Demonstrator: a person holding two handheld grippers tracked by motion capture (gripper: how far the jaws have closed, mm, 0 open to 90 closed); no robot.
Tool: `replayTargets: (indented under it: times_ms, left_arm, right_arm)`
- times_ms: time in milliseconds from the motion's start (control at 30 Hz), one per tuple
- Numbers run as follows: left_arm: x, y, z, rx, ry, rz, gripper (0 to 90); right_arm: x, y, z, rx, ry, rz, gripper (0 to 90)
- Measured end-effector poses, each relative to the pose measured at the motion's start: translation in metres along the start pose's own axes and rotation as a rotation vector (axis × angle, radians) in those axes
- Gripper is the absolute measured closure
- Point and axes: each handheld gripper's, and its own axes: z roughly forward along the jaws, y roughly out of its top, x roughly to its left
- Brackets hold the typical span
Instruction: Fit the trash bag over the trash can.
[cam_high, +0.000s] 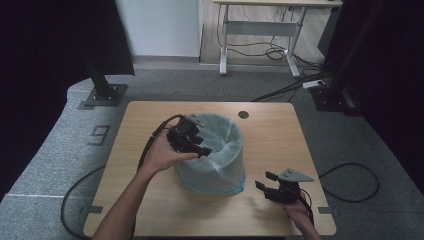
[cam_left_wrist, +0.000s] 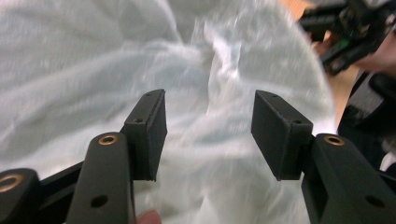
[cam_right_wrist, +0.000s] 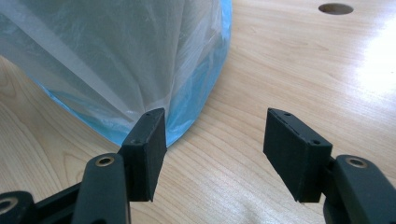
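Observation:
A blue bin (cam_high: 216, 170) lined with a pale translucent plastic bag (cam_high: 220, 137) stands in the middle of the wooden table (cam_high: 280, 135). My left gripper (cam_high: 202, 146) hovers at the bin's left rim and points into the opening. In the left gripper view its jaws (cam_left_wrist: 208, 135) stand open over the crumpled bag lining (cam_left_wrist: 93, 60), with nothing between them. My right gripper (cam_high: 265, 180) rests low at the table's front right, apart from the bin. In the right gripper view it (cam_right_wrist: 215, 149) is open and empty, with the bin's bag-covered wall (cam_right_wrist: 116, 60) just ahead on the left.
A round cable hole (cam_high: 243, 114) sits near the table's far edge, behind the bin. Cables trail from both grippers over the table's front. Black frame posts (cam_high: 102, 85) stand on the grey floor past the far corners. Bare tabletop (cam_right_wrist: 289, 60) lies right of the bin.

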Motion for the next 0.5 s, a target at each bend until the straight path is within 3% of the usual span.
replayTargets:
  times_ms: [200, 333, 500]
  left_arm:
    - [0.005, -0.003, 0.014, 0.109, -0.003, -0.005, 45.2]
    - [0.006, -0.002, 0.024, 0.155, 0.002, -0.006, 45.0]
    - [0.009, -0.004, 0.02, 0.135, -0.012, -0.021, 44.6]
  right_arm:
    - [0.002, 0.0, 0.002, 0.007, 0.008, 0.0, 38.3]
    - [0.001, 0.0, 0.001, 0.003, 0.005, 0.002, 38.3]
    - [-0.002, 0.0, -0.002, -0.006, -0.001, 0.009, 38.3]
